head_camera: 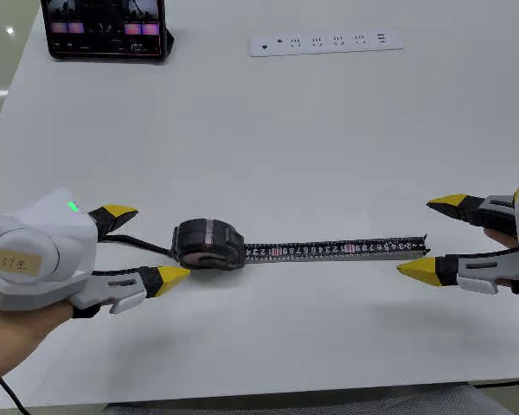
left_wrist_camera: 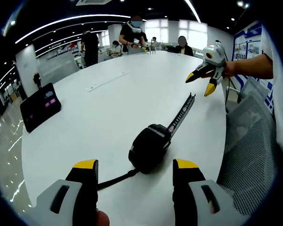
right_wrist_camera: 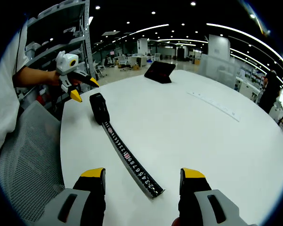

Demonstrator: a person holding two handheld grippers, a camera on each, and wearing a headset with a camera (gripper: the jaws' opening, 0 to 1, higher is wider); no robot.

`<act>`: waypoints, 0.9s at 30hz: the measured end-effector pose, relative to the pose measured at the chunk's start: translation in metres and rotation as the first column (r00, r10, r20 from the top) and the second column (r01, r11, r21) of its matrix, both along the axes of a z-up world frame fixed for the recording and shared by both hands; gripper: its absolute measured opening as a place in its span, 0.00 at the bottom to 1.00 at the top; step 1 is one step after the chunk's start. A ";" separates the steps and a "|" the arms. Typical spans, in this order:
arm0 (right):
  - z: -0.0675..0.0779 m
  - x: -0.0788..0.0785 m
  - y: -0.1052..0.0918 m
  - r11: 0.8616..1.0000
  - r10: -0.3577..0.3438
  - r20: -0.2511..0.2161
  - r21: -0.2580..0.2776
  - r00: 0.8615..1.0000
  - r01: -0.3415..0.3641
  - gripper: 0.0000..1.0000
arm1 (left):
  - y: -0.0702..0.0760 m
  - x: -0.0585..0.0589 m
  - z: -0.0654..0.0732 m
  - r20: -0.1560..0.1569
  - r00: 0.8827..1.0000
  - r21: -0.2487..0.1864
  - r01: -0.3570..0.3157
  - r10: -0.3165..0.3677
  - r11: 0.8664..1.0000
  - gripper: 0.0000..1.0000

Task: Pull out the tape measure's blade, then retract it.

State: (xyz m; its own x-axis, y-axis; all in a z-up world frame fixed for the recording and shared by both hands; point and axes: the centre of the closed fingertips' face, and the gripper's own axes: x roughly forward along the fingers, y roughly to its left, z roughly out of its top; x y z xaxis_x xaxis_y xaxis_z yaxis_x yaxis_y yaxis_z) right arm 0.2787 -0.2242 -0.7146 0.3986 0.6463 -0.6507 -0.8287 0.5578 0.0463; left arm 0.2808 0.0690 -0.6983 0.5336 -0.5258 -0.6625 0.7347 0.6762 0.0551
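Observation:
A black tape measure (head_camera: 208, 245) lies on the white table (head_camera: 268, 130), its dark blade (head_camera: 337, 250) pulled out to the right and flat on the surface. My left gripper (head_camera: 149, 245) stands open just left of the case (left_wrist_camera: 150, 148), jaws to either side of its wrist strap (left_wrist_camera: 114, 179), touching nothing. My right gripper (head_camera: 432, 236) is open around the air just past the blade's end hook (right_wrist_camera: 156, 192), jaws apart from it. The case (right_wrist_camera: 99, 106) appears far along the blade (right_wrist_camera: 129, 161) in the right gripper view, with the left gripper (right_wrist_camera: 80, 88) beyond it; the right gripper (left_wrist_camera: 203, 80) hangs past the blade tip in the left gripper view.
A dark tablet (head_camera: 106, 28) stands at the table's far left and a white power strip (head_camera: 326, 42) lies at the far middle. The table's near edge (head_camera: 268, 393) runs close below the grippers. People stand at the far end of the table (left_wrist_camera: 134, 33).

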 end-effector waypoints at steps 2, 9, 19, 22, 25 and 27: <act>0.002 -0.002 0.001 1.000 -0.007 0.001 0.001 1.000 0.007 0.64 | 0.002 -0.003 0.000 -0.003 1.000 -0.005 -0.008 0.008 1.000 0.62; 0.010 -0.003 0.001 0.999 -0.031 0.027 0.010 0.999 0.031 0.67 | 0.007 -0.009 0.004 0.012 0.999 -0.028 -0.038 0.039 0.999 0.65; 0.016 -0.009 0.006 0.997 -0.068 0.067 0.042 0.995 0.065 0.69 | 0.006 -0.022 0.000 0.009 0.998 -0.054 -0.064 0.065 0.996 0.67; 0.017 -0.011 0.005 0.996 -0.077 0.068 0.046 0.995 0.074 0.70 | 0.006 -0.026 -0.002 0.004 0.998 -0.057 -0.066 0.066 0.996 0.68; 0.016 -0.013 0.001 0.996 -0.084 0.068 0.049 0.994 0.080 0.71 | 0.007 -0.029 -0.003 0.002 0.998 -0.065 -0.067 0.067 0.996 0.68; 0.016 -0.015 -0.002 0.995 -0.088 0.067 0.051 0.994 0.084 0.72 | 0.007 -0.031 -0.003 0.005 0.998 -0.070 -0.068 0.068 0.995 0.69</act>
